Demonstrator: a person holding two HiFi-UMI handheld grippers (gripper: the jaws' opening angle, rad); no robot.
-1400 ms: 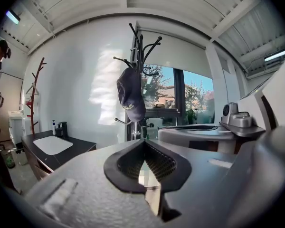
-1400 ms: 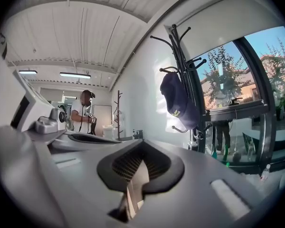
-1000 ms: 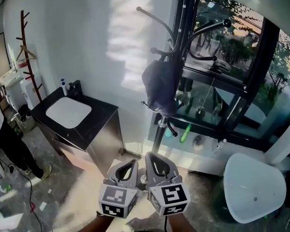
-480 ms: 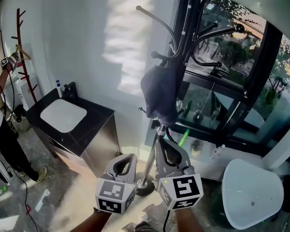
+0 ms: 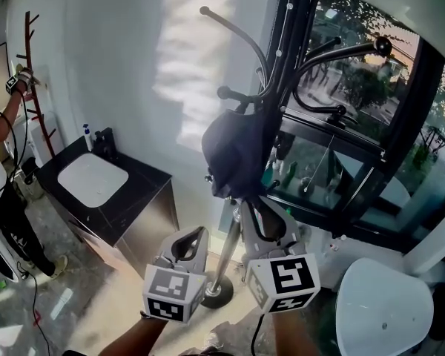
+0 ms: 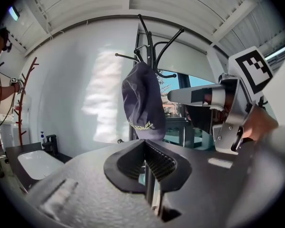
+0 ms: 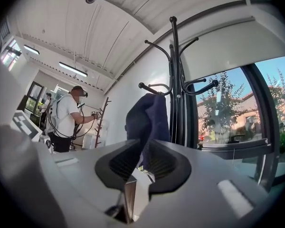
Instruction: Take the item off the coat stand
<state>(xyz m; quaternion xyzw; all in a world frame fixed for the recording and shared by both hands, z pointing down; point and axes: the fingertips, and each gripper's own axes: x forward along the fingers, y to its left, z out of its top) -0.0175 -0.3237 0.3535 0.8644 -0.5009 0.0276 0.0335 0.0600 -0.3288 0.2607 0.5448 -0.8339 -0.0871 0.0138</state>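
Observation:
A dark navy cap [image 5: 233,150] hangs from a hook of the black coat stand [image 5: 282,65]. In the left gripper view the cap [image 6: 141,103] hangs straight ahead, with gold print near its lower edge. My left gripper [image 5: 196,233] is shut and empty, below and left of the cap. Just under the cap's lower edge and apart from it is my right gripper [image 5: 254,212]. Its jaws have just been opening and stand a slit apart with nothing between them. Past the right gripper [image 7: 143,144] the cap [image 7: 149,118] hangs beside the stand's pole [image 7: 173,80].
The stand's round base [image 5: 216,295] rests on the floor by a large window [image 5: 371,124]. A black cabinet [image 5: 133,191] with a white sink stands at left, a white basin [image 5: 382,306] at lower right. A person [image 5: 0,139] reaches to a wooden rack [image 5: 33,65] at far left.
Both grippers have risen and moved in toward the cap, the right one further, up to just under it. The person at left has raised an arm to the wooden rack.

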